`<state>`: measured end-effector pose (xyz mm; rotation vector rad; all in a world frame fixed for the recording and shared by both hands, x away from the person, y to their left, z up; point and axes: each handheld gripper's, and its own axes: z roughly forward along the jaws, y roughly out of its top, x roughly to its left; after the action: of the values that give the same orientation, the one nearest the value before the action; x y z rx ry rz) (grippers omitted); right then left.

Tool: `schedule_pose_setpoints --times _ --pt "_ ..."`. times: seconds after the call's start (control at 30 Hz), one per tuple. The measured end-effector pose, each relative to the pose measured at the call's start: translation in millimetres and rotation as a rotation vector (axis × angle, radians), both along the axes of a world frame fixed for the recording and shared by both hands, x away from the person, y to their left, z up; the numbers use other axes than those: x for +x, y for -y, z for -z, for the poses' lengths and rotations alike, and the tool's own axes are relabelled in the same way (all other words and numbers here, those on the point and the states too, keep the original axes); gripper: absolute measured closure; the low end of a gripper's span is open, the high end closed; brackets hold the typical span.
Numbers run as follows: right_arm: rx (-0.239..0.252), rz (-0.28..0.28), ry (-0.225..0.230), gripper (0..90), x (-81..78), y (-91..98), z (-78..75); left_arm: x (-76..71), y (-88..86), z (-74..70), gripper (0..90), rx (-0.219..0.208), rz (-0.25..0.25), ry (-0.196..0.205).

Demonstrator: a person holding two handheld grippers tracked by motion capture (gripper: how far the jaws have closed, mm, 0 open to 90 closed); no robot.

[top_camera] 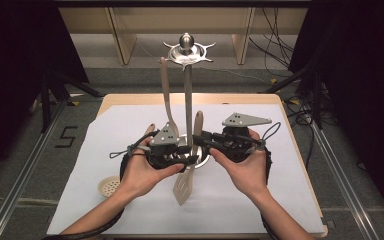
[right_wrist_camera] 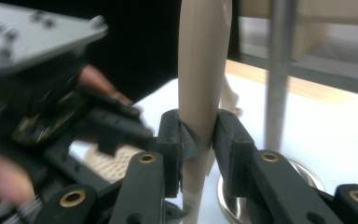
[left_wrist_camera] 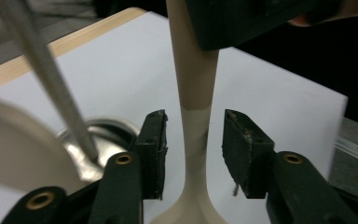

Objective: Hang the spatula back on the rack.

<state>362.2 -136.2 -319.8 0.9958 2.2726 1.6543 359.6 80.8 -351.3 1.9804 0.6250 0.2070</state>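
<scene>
Handing the beige spatula (top_camera: 185, 182) between grippers.
My right gripper (right_wrist_camera: 199, 140) clamps its handle; left gripper (left_wrist_camera: 193, 149) stands apart, so I'd withdraw left straight back.

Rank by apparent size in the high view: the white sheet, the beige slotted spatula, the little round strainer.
1. White sheet, largest by far.
2. Beige slotted spatula.
3. Round strainer, smallest, though partly hidden by the forearm.

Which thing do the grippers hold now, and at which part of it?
The right gripper clamps the beige slotted spatula on its handle. The left gripper is open around the spatula's thin neck, lower down, with gaps at both fingers.
</scene>
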Motion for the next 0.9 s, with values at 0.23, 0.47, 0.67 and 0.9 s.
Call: schedule_pose_setpoints --times 0.23,0.47,0.67,0.9 --pt "0.056 -0.294 0.043 73.9 4.3 22.0 1.0 3.4 -8.0 -1.6 48.8 -0.094 0.23 -0.041" --pt "0.082 -0.403 0.091 74.1 5.3 29.6 -0.7 4.3 -2.6 1.3 58.5 -0.138 0.362 -0.052" --pt "0.123 -0.424 0.062 74.4 5.3 30.4 1.0 7.2 -0.6 1.4 63.4 -0.16 0.411 -0.024" --pt "0.165 -0.436 0.076 74.2 5.4 31.4 0.3 6.9 -4.1 -2.1 75.2 -0.181 0.379 -0.031"
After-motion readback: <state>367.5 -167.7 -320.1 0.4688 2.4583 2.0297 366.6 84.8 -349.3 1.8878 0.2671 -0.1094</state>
